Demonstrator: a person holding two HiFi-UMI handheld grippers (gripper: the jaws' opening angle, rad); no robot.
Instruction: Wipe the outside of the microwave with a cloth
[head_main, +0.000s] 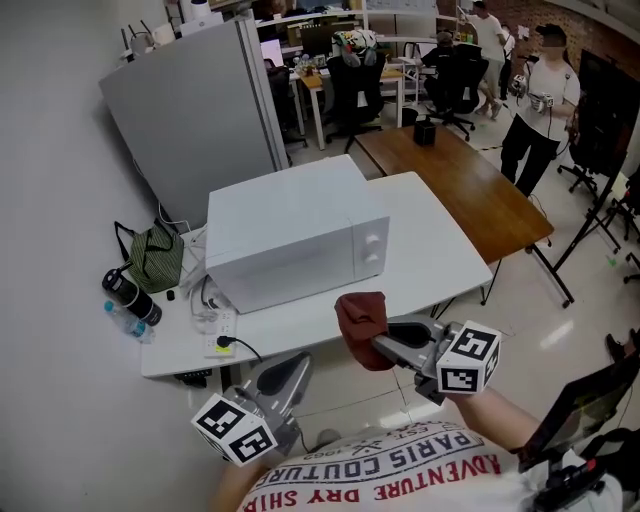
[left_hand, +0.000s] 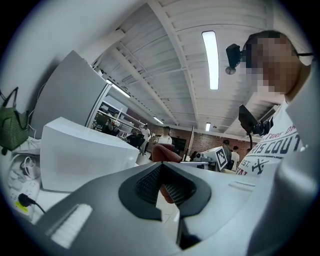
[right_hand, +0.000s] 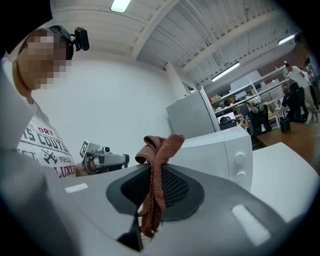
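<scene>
Your right gripper is clamped on the cloth, and your left gripper is closed on nothing. The microwave stands on the table's left half. Press the cloth flat and sweep evenly.

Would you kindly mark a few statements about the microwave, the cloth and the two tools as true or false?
1. The right tool is clamped on the cloth. True.
2. The left tool holds a second cloth. False: its jaws are together with nothing between them.
3. The microwave stands on a brown wooden table. False: it stands on the white table.
4. A green bag lies on the same table, to the left of the microwave. True.
</scene>
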